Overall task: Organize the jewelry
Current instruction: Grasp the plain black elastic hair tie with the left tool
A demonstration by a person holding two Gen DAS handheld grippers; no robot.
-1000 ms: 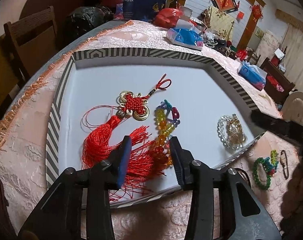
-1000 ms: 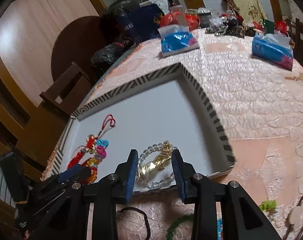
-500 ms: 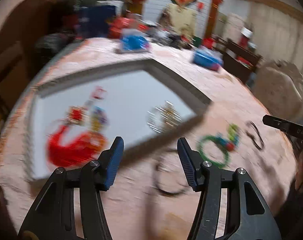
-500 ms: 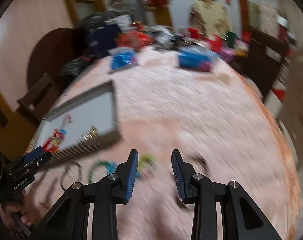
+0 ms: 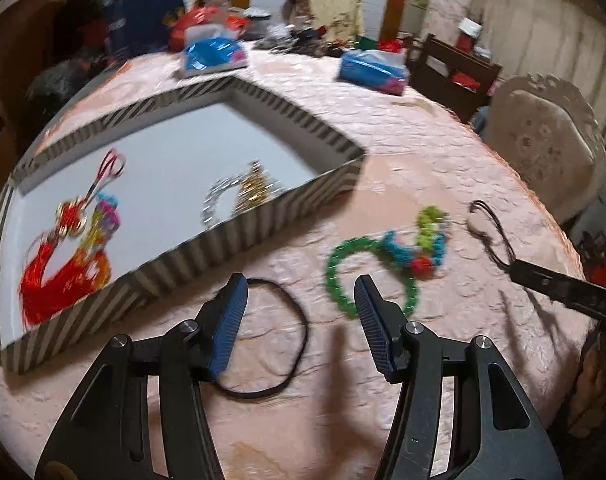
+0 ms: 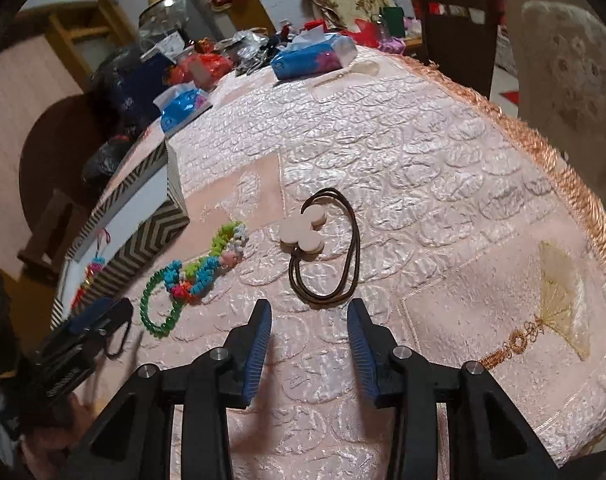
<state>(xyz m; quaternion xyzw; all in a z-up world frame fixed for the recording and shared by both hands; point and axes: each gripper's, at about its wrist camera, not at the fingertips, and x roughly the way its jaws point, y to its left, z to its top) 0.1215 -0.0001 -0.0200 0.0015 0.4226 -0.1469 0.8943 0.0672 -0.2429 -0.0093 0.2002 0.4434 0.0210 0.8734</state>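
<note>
A striped-rim tray [image 5: 239,236] holds a red tassel knot [image 5: 59,268], a colourful bead string [image 5: 103,220] and a clear bead bracelet with gold charm [image 5: 239,192]. On the pink cloth lie a black cord loop [image 5: 283,336], a green bead bracelet [image 5: 343,276] and a multicoloured bead piece [image 5: 419,240]. My left gripper [image 5: 301,320] is open over the black loop. In the right wrist view, my right gripper [image 6: 309,336] is open just short of a brown cord necklace [image 6: 343,256] with pale round discs [image 6: 303,232]. The green bracelet [image 6: 155,308] lies to its left.
Blue tissue packs [image 5: 211,56] [image 6: 311,60] and clutter sit at the table's far side. A pale upholstered chair [image 5: 543,140] and a dark wooden chair [image 5: 455,68] stand to the right. The fringed table edge [image 6: 575,184] runs along the right.
Both grippers have swung right, off the tray and over the loose jewellery on the cloth. The left one now hangs over the black loop, the right one before the brown necklace.
</note>
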